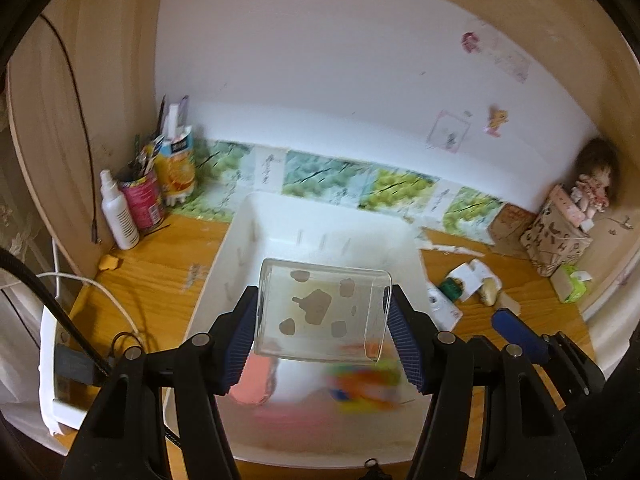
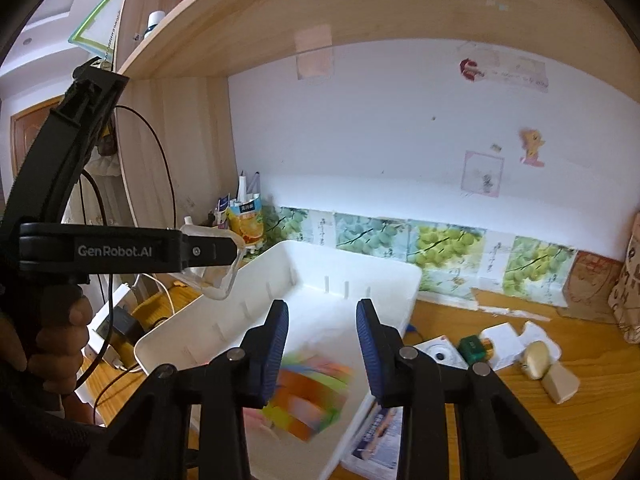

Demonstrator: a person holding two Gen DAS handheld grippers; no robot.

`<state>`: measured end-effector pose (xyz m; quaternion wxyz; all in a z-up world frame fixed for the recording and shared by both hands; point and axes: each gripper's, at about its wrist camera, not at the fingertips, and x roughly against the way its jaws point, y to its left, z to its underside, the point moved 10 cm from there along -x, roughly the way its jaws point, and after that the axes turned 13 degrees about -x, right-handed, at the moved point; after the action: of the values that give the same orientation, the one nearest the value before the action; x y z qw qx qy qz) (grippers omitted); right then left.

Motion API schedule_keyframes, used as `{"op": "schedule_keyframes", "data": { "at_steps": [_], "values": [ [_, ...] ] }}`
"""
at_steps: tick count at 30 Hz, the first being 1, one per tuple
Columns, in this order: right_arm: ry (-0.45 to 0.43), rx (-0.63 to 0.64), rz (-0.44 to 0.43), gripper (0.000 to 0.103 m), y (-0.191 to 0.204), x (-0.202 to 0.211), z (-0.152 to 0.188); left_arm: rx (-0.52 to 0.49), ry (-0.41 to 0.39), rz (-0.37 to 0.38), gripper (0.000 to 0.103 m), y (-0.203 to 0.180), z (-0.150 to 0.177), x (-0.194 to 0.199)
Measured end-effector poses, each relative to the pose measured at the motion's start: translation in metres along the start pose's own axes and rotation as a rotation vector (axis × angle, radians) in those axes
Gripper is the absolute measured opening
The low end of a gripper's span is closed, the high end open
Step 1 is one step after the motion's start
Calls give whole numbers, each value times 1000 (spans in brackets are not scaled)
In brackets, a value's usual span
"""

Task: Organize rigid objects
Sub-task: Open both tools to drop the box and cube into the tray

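Observation:
My left gripper (image 1: pixel 322 320) is shut on a clear plastic box (image 1: pixel 320 308) with grey cartoon shapes on it, held above the white bin (image 1: pixel 224 276). In the right wrist view the left gripper (image 2: pixel 200 252) holds that clear box (image 2: pixel 220 276) over the white bin's (image 2: pixel 384 276) left rim. A blurred colourful cube (image 2: pixel 312 396) and a pink object (image 1: pixel 250 380) lie inside the bin. My right gripper (image 2: pixel 322 344) is open and empty above the bin's near right part; one of its blue fingers (image 1: pixel 520 336) shows in the left wrist view.
On the wooden desk, a white spray bottle (image 1: pixel 118 212), a pink can of pens (image 1: pixel 144 200) and an orange juice carton (image 1: pixel 178 168) stand back left. A green item (image 2: pixel 472 348), opened white packaging (image 2: pixel 508 340), a beige object (image 2: pixel 538 354) and a patterned bag (image 1: pixel 556 240) sit right. A shelf hangs overhead.

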<state>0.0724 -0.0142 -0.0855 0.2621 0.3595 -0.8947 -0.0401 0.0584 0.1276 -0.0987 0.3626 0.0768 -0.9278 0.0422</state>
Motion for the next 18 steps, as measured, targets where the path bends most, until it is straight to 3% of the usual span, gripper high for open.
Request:
{"op": "schedule_keyframes", "data": {
  "at_steps": [9,18],
  "values": [
    [46,-21,8,35,2,-21,10,39,123,-55,67,27,17,-26],
    [44,-52,46,38,-10,-20,10,1,167,-21,68,16,22,-38]
  ]
}}
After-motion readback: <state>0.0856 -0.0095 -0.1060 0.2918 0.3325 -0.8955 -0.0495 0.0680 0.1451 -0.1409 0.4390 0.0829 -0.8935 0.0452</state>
